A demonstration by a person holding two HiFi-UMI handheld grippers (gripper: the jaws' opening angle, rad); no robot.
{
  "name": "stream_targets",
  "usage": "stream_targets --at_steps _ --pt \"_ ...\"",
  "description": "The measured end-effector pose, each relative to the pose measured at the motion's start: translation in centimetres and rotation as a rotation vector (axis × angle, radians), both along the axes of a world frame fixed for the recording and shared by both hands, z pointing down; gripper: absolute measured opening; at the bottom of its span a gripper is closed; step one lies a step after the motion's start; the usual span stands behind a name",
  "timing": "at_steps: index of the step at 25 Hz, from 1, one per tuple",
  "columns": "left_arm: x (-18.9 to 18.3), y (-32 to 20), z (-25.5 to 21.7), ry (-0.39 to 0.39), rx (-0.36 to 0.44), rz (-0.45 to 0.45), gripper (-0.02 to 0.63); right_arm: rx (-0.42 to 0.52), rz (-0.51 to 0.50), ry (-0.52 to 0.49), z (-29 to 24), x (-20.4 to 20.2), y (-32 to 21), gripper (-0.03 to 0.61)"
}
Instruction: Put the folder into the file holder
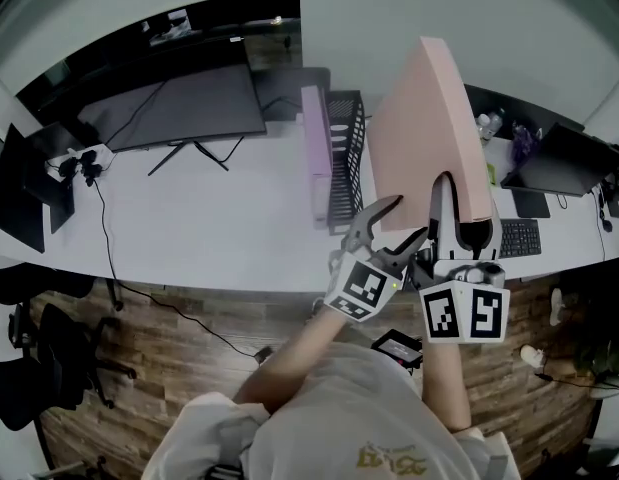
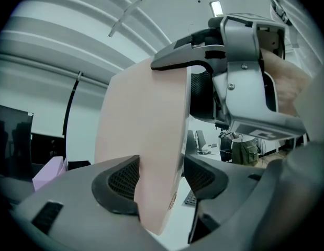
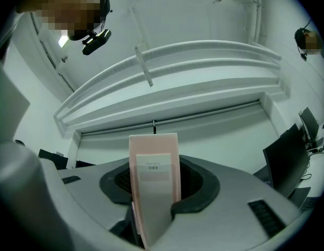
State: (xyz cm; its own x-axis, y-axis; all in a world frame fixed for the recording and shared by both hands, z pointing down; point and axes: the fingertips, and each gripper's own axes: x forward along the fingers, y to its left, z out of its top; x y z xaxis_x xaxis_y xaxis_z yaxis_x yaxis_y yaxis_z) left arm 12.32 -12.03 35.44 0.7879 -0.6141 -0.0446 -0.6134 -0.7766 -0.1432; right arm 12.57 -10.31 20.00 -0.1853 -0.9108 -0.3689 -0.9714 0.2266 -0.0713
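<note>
Folder (image 1: pixel 429 128), pale pink and stiff, stands up off the white tabletop (image 1: pixel 219 218), held between our two grippers and not in the file holder (image 1: pixel 347 158). From the head view we place it just to the right of that black wire holder, with its broad face tilted toward us and its lower edge down by the grippers. Only this view shows the holder at all. A lilac folder (image 1: pixel 315 153) stands at the holder's left side; we cannot tell whether it sits in the first slot or just beside it. A dark monitor (image 1: pixel 179 103) stands farther left and a keyboard (image 1: pixel 519 236) lies to the right of the pink folder.

The head view leaves the grips unclear, because the folder covers part of each jaw. Our left gripper (image 1: pixel 411 216) reaches toward the folder's lower left corner. In the left gripper view, the folder's thick edge fills the space between its two ribbed pads, so the jaws are clamped on it. That view also shows the right gripper gripping the same folder higher up, with a hand behind it.

Our right gripper (image 1: pixel 454 203) comes up under the folder's bottom edge. The right gripper view alone shows the folder's narrow spine with a white label, its print too small to read. The jaws are closed snugly on both sides of that spine.
</note>
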Motion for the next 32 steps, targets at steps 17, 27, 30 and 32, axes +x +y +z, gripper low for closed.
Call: stream_targets --at_steps 17,27,30,32 --pt "-3.2 1.0 0.0 0.008 0.000 -0.072 0.279 0.024 -0.066 0.011 0.0 -3.1 1.2 0.174" --pt "-4.7 0.6 0.6 0.012 -0.032 -0.086 0.279 0.010 -0.089 0.022 0.6 -4.7 0.6 0.175" --pt "-5.1 0.2 1.3 0.011 -0.050 -0.093 0.279 -0.002 -0.095 0.032 1.3 -5.2 0.0 0.175" --pt "-5.3 -0.2 1.8 0.006 -0.063 -0.094 0.279 -0.012 -0.096 0.035 1.8 -5.4 -0.5 0.175"
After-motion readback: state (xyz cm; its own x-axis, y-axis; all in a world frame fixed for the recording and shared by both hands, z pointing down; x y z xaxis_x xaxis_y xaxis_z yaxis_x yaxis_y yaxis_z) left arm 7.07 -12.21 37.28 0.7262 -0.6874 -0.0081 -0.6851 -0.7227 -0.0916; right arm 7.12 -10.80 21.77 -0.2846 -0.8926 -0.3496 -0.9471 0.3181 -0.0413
